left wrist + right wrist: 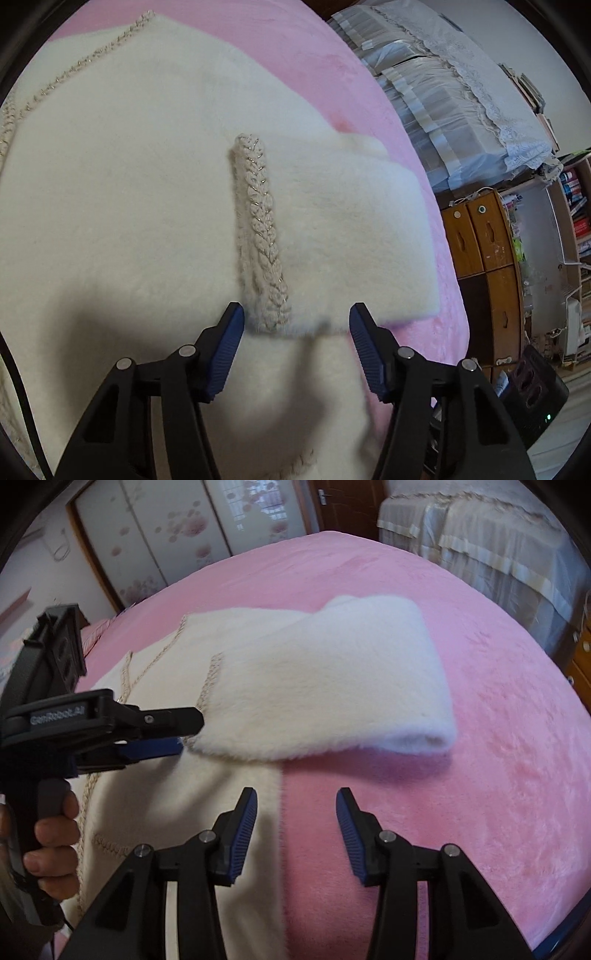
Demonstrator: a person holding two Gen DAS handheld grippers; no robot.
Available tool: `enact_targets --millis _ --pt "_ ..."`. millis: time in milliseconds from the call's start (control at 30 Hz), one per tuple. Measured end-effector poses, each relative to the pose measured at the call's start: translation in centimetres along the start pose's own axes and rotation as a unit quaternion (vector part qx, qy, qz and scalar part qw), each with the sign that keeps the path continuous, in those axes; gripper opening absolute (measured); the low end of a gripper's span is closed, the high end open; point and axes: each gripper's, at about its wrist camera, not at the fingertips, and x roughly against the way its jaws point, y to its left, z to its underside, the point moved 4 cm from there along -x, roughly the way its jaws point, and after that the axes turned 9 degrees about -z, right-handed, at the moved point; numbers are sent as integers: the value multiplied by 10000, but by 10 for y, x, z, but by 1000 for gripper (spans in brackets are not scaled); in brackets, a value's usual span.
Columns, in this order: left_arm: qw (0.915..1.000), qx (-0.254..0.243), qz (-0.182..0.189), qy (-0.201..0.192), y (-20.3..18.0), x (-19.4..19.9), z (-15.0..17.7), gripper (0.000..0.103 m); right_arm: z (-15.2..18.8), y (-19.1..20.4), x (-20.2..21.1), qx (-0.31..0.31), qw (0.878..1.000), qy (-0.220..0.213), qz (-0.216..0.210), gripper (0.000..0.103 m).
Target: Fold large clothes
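Cream plush garment (pixel 122 192) lies spread on the pink bed cover (pixel 498 738); no tabletop here, the bed carries it. It fills the left wrist view from 12 o'clock round to 9. One sleeve (pixel 325 679) is already folded across the body, its braided cuff (pixel 260 229) running from centre down toward 6 o'clock in the left view. In the right view the sleeve's folded end sits at about 2 o'clock, a rounded, springy loop that has not flattened.

Left tongs (pixel 295 325): spread, blue pads either side of the lower end of the cuff, not pressing it. From the right wrist view the same tongs (pixel 181 738) come in from 9 o'clock, tips at the near edge of the sleeve; contact cannot be confirmed. A hand (pixel 48 834) grips the handle at 8 o'clock.

Right tongs (pixel 295 808): spread, nothing between them, hovering over the garment's straight side edge (pixel 282 812) where cream meets pink.

Handling judgement:
- Soft, thick pile, no stiffness; will drape and sag from any single pinch point.
- Probably light for its bulk, but large, so two holds are needed to carry a fold evenly.
- Fuzzy nap should grip the ribbed pads well; slipping unlikely.
- Layers spring back; folds need pressing down.

Where to hold: the braided trim is the firmest part, so the cuff for the left tongs; the side edge or hem corner for the right, taking the full thickness rather than surface fluff.
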Motion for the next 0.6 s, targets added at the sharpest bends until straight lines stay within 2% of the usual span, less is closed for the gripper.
enact_targets --millis 200,233,300,367,433,533,600 --pt "9997 208 114 38 -6 -21 -12 57 11 -7 2 -148 9999 27 -84 45" --pt "9996 254 94 36 -8 -22 -14 54 12 -9 1 -170 9998 32 -78 45" --pt "9995 284 -117 67 -9 -23 -20 15 17 -12 0 -219 9997 68 -61 45" --pt "9989 349 -258 204 -17 -24 -24 14 19 -15 0 -284 9995 95 -66 45" --pt "9990 187 -409 47 -28 -7 -32 14 19 -16 -2 -327 9993 123 -93 45" --pt "9985 -104 -300 -455 -57 44 -54 14 14 -22 -6 -482 9986 157 -181 46" --pt "9954 -298 -268 -867 -76 86 -71 13 7 -26 -10 -607 9978 128 -226 52"
